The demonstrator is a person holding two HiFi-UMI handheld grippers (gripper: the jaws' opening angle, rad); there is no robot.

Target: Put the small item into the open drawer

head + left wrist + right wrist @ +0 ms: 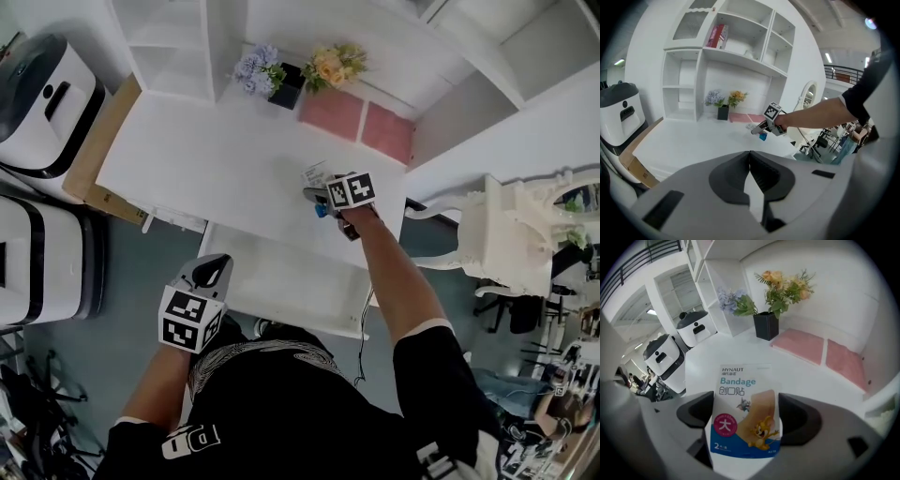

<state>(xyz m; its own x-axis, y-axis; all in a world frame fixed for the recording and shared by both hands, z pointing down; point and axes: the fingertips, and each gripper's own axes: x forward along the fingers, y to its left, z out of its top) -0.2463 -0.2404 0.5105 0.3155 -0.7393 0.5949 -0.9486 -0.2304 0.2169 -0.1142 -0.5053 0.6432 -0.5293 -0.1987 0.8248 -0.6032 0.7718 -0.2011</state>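
A small Bandage packet (744, 390), white and blue with cartoon figures, is pinched upright between the jaws of my right gripper (746, 425). In the head view that gripper (323, 199) hovers over the white desk (206, 159) near its front right, with the packet (313, 174) sticking out ahead of it. The open white drawer (281, 281) projects from under the desk's front edge. My left gripper (217, 268) sits at the drawer's left end, shut and empty (750, 161). From the left gripper view, the right gripper (758, 130) is seen holding the packet above the desk.
A black pot of flowers (286, 86) and two pink mats (330, 112) lie at the back of the desk under white shelves. White machines (42, 103) and a cardboard box (98, 159) stand to the left. An ornate white chair (511, 234) is at the right.
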